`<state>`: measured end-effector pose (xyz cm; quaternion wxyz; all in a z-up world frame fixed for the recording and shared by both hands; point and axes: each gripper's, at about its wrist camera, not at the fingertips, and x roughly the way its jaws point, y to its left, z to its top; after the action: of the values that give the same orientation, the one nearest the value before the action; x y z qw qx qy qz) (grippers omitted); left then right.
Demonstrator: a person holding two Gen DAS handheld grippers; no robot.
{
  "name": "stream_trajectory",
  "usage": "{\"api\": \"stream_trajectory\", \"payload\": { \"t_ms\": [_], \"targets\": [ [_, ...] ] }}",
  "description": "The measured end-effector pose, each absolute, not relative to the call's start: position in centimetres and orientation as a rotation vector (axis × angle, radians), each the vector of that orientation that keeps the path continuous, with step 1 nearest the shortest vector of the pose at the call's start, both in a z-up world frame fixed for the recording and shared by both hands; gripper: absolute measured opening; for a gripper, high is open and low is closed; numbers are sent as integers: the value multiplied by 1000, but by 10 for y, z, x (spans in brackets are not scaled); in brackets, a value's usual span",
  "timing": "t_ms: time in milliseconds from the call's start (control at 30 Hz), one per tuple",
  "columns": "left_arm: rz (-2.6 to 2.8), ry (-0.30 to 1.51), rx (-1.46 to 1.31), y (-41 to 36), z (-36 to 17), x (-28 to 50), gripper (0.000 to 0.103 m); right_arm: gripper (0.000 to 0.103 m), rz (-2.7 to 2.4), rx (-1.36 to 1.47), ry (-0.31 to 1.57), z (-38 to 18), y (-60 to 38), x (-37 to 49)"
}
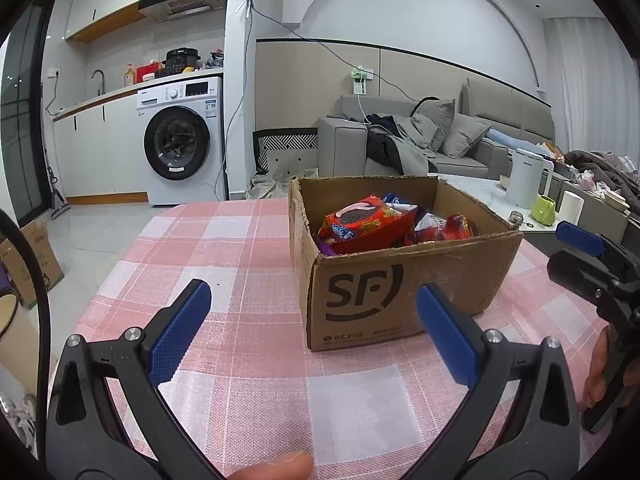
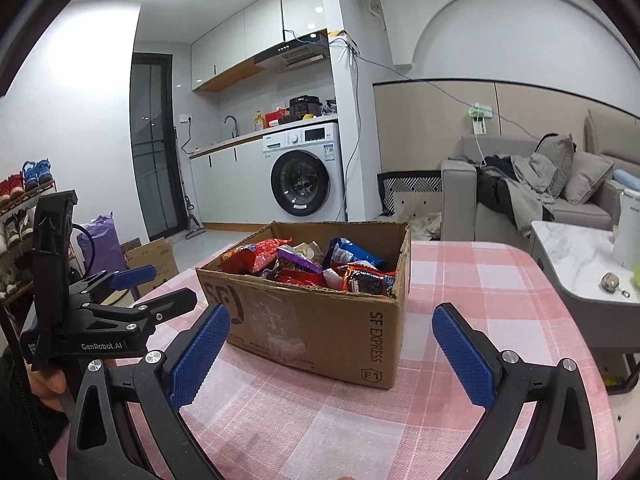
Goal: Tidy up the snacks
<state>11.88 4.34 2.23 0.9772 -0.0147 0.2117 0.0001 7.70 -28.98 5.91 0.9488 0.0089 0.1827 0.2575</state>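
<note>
An open brown cardboard box (image 1: 400, 280) (image 2: 312, 320) marked SF stands on the pink checked tablecloth (image 1: 224, 248) (image 2: 472, 280). It is filled with several snack packets: a red biscuit packet (image 1: 368, 220) on top, plus a red packet (image 2: 256, 256), a purple packet (image 2: 296, 260) and a blue packet (image 2: 348, 252). My left gripper (image 1: 313, 287) (image 2: 174, 284) hovers open before the box's near-left corner, holding nothing. My right gripper (image 2: 331, 312) (image 1: 556, 246) is open too, facing the box's other near side, with nothing between its blue pads.
A marble side table (image 2: 568, 248) at the right carries a white kettle (image 1: 528, 180), a green cup (image 1: 543, 210) and a white cup (image 1: 571, 206). A grey sofa (image 1: 460, 148) lies beyond. Another cardboard box (image 2: 154, 258) sits on the floor at the left, by a shoe rack (image 2: 20, 200).
</note>
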Motion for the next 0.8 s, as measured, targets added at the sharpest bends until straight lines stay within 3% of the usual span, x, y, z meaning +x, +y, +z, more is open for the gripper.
{"api": "stream_trajectory", "payload": {
  "t_ms": [800],
  "targets": [
    [-7,404,-49,45,20,121,103,103,529,-60,320,52,-278,66]
  ]
}}
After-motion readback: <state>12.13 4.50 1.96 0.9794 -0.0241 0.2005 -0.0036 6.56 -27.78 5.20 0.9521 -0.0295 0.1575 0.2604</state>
